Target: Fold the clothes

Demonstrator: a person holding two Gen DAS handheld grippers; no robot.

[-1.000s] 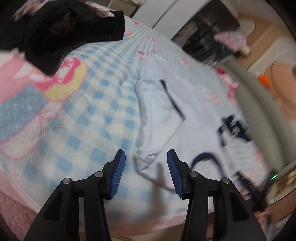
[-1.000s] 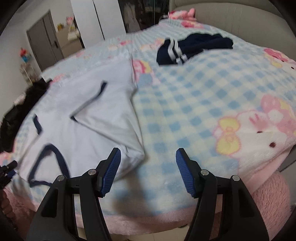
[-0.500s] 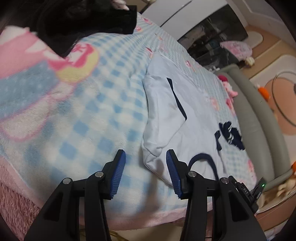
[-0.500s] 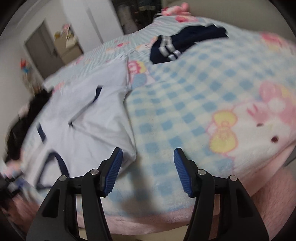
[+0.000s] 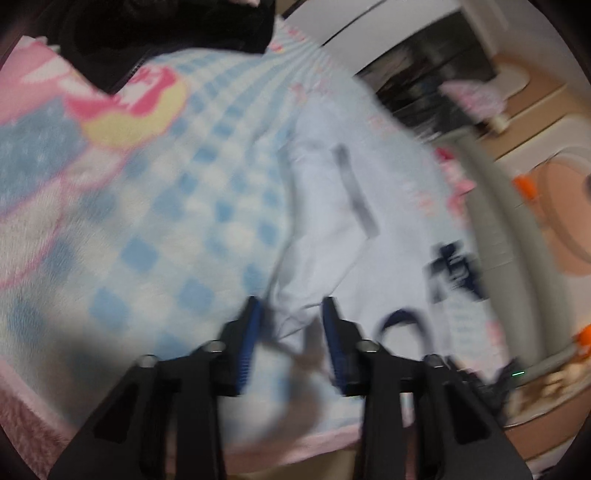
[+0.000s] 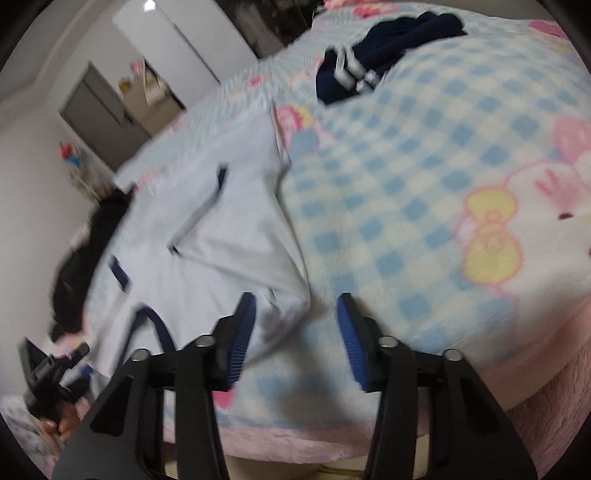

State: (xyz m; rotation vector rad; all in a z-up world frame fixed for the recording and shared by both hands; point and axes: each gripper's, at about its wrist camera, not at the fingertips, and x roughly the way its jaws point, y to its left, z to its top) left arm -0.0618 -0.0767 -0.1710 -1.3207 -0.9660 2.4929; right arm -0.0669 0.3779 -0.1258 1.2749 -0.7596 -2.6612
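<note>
A pale blue T-shirt with navy trim point(image 5: 332, 229) lies flat on the checked blanket point(image 5: 155, 229), sleeves folded inward. It also shows in the right wrist view point(image 6: 221, 236). My left gripper point(image 5: 291, 314) is open, its jaws on either side of the shirt's near left shoulder corner, just above the cloth. My right gripper point(image 6: 295, 314) is open, its jaws on either side of the shirt's near right shoulder corner point(image 6: 291, 295). The navy neckline point(image 5: 402, 321) lies between the two corners. The left view is blurred.
A black garment point(image 5: 166, 33) lies at the blanket's far left; it also shows in the right wrist view point(image 6: 85, 258). A navy garment with white stripes point(image 6: 373, 62) lies at the far right. The bed's pink edge point(image 6: 369, 428) runs just below the grippers. The left-hand gripper's body point(image 6: 44, 373) shows low left.
Both grippers have moved forward and down toward the shirt's shoulder corners. The left jaws have narrowed a little around the corner. The shirt has not moved.
</note>
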